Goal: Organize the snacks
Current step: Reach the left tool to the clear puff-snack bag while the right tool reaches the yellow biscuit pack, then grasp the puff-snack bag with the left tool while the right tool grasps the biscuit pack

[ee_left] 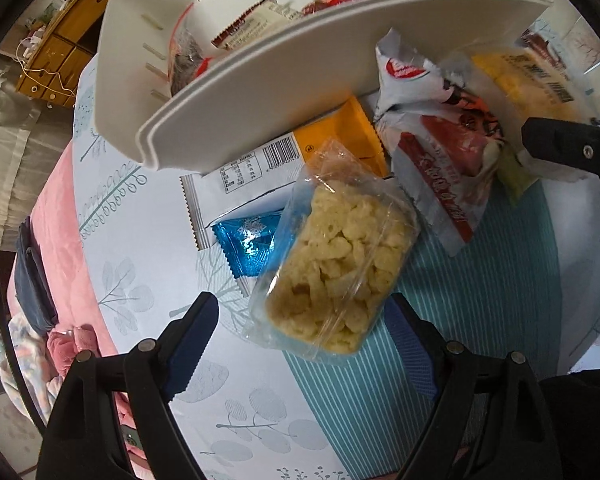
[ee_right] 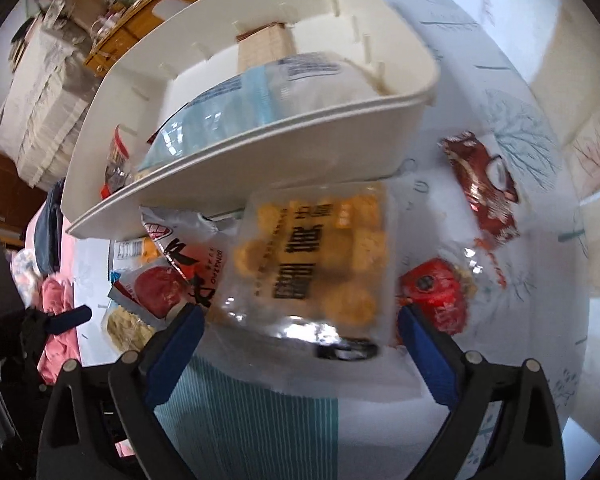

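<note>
Counter (ee_left: 148, 248): covered by white cloth printed with grey-green leaves and trees.
Striped mat (ee_left: 480, 280): teal with thin white lines, lying on the cloth.
Wooden shelving (ee_left: 56, 52): yellow-brown, beyond the counter, upper left.
Pink fabric (ee_left: 60, 232): bunched beside the counter's left edge.
Dark blue cloth (ee_left: 32, 272): draped over the pink.
Light: bright, daylight-like, cool on the cloth.

Both cameras look steeply down along their own blue-padded fingers, close above the table (ee_left: 148, 216). The left wrist view faces a clear bag of puffed snacks (ee_left: 336, 276), with the white bin (ee_left: 260, 92) along its top. The right wrist view faces a bag of yellow crackers (ee_right: 312, 260) below the same bin. Both share the bin and the red-and-white packet (ee_left: 440, 168).
</note>
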{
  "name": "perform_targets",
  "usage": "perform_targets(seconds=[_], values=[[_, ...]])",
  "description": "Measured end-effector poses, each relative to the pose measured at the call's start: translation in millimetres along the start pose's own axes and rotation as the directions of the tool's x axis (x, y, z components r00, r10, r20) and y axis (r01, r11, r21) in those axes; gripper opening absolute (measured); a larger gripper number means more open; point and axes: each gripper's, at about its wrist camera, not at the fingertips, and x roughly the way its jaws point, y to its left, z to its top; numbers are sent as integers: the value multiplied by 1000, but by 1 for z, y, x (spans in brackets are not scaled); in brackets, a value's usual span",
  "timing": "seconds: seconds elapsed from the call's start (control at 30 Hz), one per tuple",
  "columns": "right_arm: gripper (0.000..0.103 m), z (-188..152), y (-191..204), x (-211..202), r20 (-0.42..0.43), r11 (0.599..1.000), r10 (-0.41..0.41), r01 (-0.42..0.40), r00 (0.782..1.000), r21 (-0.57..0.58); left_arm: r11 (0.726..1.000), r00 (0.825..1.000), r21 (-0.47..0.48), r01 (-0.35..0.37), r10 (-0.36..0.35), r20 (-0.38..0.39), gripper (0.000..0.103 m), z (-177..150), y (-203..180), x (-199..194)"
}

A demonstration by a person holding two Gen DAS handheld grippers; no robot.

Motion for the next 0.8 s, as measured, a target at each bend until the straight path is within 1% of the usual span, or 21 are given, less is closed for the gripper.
perform_targets(seconds=[0.07, 0.2, 0.3, 0.4, 0.43, 0.47, 0.67, 0.8], values=[[98, 2, 3, 7, -22, 1000, -13, 13, 1000, -6, 1000, 1000, 2, -1, 1, -7, 85, 4, -3, 3], [98, 5, 2, 12, -29, 1000, 3, -3, 1000, 4, 1000, 1000, 19, -22, 22, -9, 85, 7, -9, 8], [98, 4, -1, 12, -33, 1000, 22, -21, 999, 19, 1000, 1000, 18, -19, 19, -18, 84, 10, -11, 11], [97, 2, -7, 13, -40, 998, 46, -44, 998, 42, 1000, 1000, 15, 13, -13, -25, 75, 13, -9, 14], [92, 1, -9, 12, -40, 998, 43, -41, 998, 46, 1000, 999, 14, 19, -19, -26, 71, 13, -8, 15], [92, 1, -12, 13, -44, 998, 38, -36, 998, 46, 1000, 1000, 16, 19, -19, -25, 68, 13, -9, 14], [87, -2, -10, 3, -8, 999, 23, -23, 1000, 24, 999, 999, 9, 31, -31, -27, 61, 10, -16, 8], [84, -7, -10, -1, -10, 1000, 21, -21, 1000, 21, 999, 998, 2, 39, -39, -39, 57, 6, -16, 4]])
